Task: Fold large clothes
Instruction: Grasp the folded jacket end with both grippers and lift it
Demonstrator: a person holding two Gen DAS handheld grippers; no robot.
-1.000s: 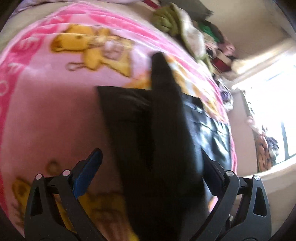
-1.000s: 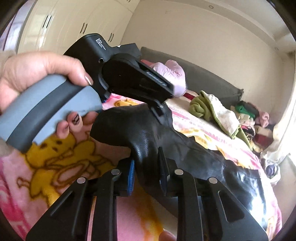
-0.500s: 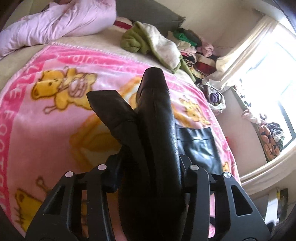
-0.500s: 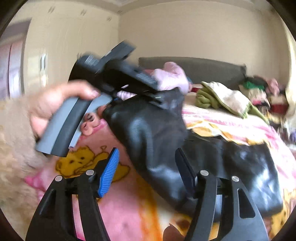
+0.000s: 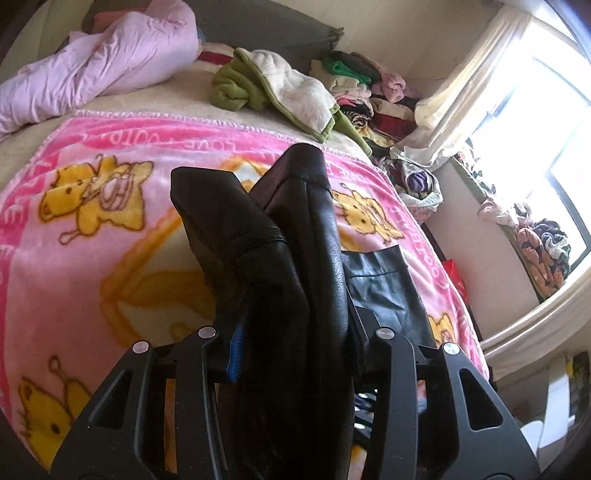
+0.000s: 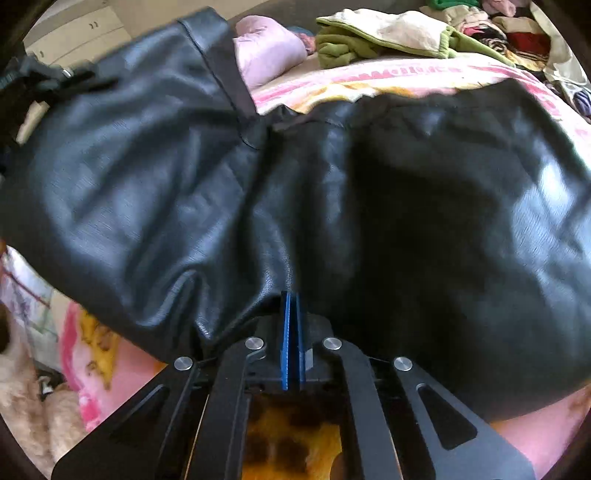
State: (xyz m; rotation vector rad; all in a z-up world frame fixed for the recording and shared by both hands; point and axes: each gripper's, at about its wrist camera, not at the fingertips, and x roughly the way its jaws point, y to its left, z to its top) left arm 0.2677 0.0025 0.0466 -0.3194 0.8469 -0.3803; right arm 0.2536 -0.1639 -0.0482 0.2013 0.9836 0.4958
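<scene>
A black leather garment lies partly on a pink blanket with yellow bears. A thick fold of it stands up between the fingers of my left gripper, which is shut on it and holds it raised above the bed. In the right wrist view the same garment fills most of the picture, blurred on its left side. My right gripper has its blue pads pressed together at the garment's near edge, and the leather puckers toward their tips.
A lilac duvet lies at the head of the bed by a grey headboard. A green and cream garment and a pile of folded clothes sit beyond the blanket. A bright window is on the right.
My left gripper closed on the black fold and lifted it. My right gripper let go of the bunched leather, opened, swung across, and closed at the garment's near edge.
</scene>
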